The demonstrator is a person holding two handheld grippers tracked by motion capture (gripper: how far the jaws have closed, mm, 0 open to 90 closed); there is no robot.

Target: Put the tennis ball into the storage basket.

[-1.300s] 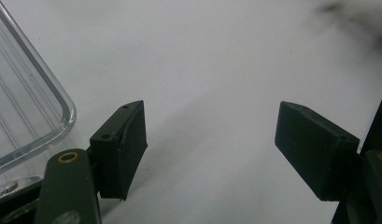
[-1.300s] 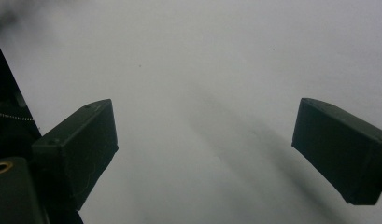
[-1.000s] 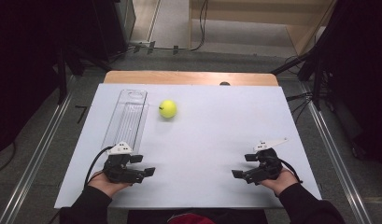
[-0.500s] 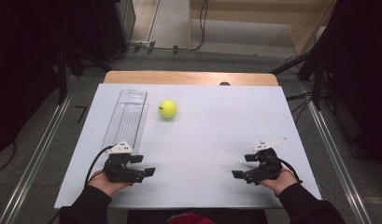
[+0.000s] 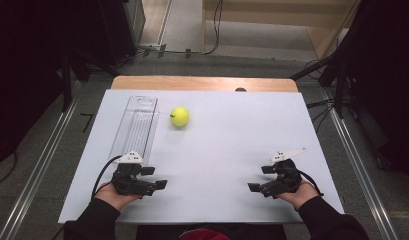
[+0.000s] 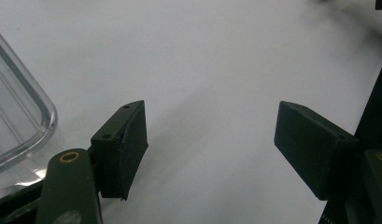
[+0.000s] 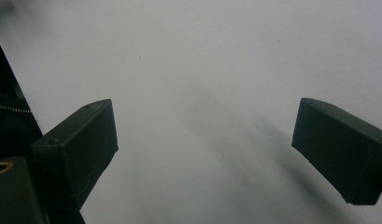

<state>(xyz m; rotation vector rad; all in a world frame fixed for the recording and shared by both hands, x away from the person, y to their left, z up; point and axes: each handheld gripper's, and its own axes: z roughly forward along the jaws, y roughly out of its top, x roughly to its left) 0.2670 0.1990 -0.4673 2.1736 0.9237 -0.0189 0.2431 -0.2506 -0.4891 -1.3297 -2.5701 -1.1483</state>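
Observation:
A yellow-green ball rests on the white table top, toward the back and left of centre. Just left of it lies a long clear plastic tray, whose rounded corner shows in the left gripper view. My left gripper sits near the front left, just in front of the tray's near end, open with nothing between its jaws. Near the front right, my right gripper is open over bare table. Both point inward toward the table's middle.
The white top ends in a wooden strip at the back. Metal rails run along the floor on both sides. Dark stands and cables crowd the back right.

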